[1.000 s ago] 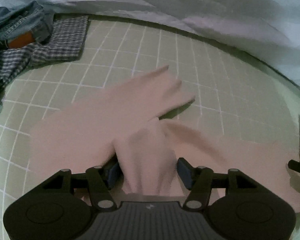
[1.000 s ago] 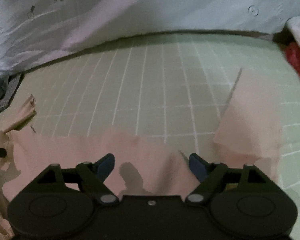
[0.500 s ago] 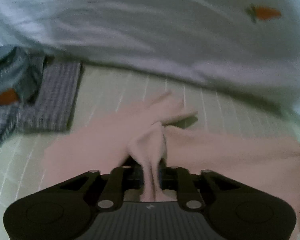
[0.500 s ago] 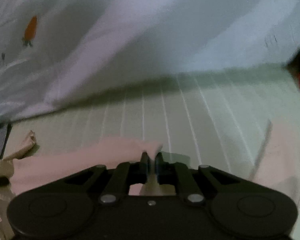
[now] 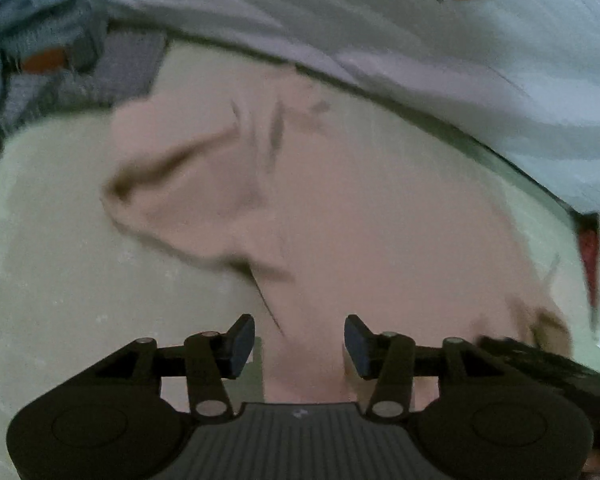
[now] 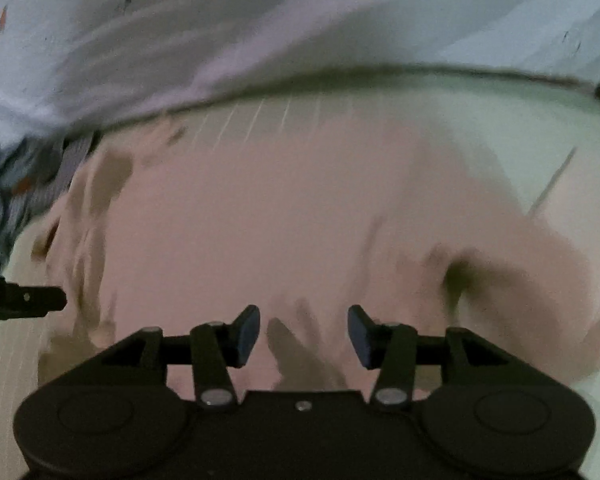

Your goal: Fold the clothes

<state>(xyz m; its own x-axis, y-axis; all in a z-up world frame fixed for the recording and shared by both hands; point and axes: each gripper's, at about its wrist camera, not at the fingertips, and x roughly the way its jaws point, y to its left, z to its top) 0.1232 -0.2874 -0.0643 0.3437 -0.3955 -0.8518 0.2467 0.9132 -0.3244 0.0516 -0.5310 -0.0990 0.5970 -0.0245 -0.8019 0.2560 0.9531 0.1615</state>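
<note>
A pale green mat [image 6: 479, 112] ruled with a white grid carries the soft pink cloth garment [image 5: 359, 208], spread in blurred, rumpled folds. Left tool [image 5: 299, 342] and right tool [image 6: 303, 334] are both opening, the cloth between their blue pads unpinched. Beyond, a carrot-printed white sheet [image 5: 379, 12] bunches beside denim and checked clothes [image 5: 80, 72].

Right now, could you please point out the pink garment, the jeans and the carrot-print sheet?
pink garment [image 5: 379, 216], left wrist view, flat middle.
jeans [image 5: 44, 46], left wrist view, waistband near orange patch.
carrot-print sheet [image 6: 339, 12], right wrist view, plain fold.
</note>
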